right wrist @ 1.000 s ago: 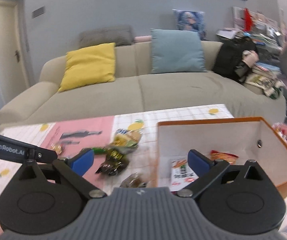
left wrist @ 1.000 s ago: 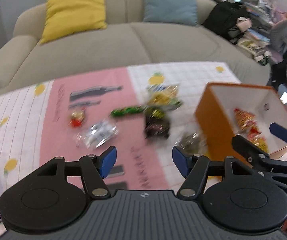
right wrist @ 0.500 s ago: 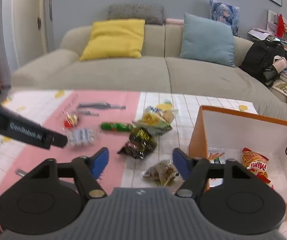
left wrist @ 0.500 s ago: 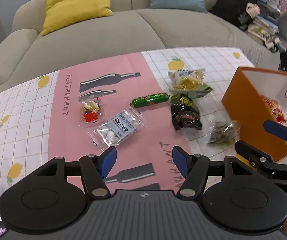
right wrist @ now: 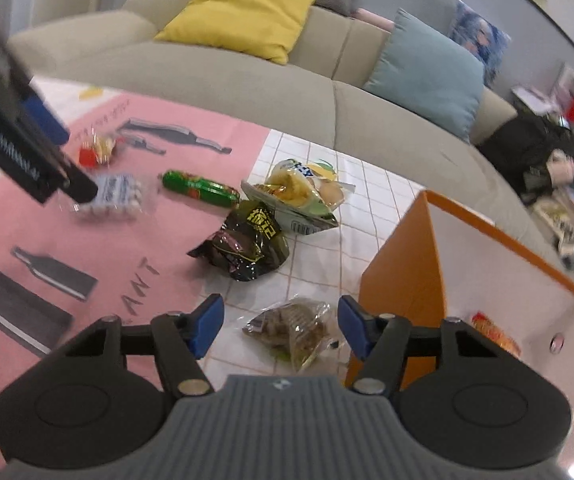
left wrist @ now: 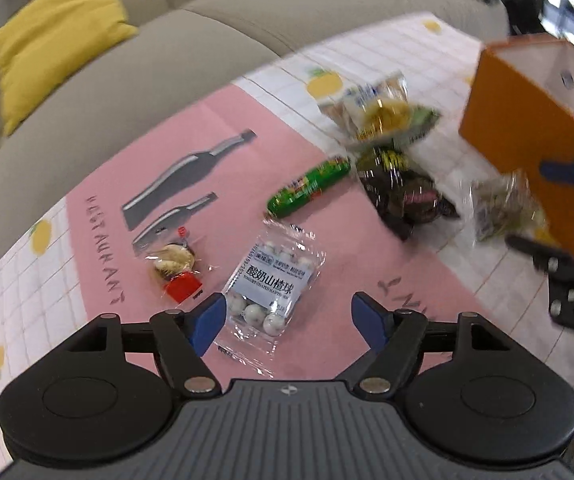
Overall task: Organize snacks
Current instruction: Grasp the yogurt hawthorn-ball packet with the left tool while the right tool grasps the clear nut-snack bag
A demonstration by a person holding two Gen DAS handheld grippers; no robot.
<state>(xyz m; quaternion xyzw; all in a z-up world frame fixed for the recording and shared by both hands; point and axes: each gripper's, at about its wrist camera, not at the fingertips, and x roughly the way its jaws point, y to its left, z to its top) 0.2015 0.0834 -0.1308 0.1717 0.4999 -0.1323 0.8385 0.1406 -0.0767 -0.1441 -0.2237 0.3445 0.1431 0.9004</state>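
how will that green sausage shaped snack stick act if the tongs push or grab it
The green glossy sausage-shaped snack stick looks round, so a sideways push would probably roll it across the pink tablecloth. Its shiny wrapper may slip in a light grip. It keeps a straight, filled shape, so it likely lifts fairly stiffly.

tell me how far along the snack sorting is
Early on. Done: at least one red-orange packet lies inside the orange box. In hand: nothing; the left gripper is open over the clear pouch of white balls, and the right gripper is open around the clear bag of brown snacks. Left: those two, the green tube, black bag, yellow bag and red-tipped candy.
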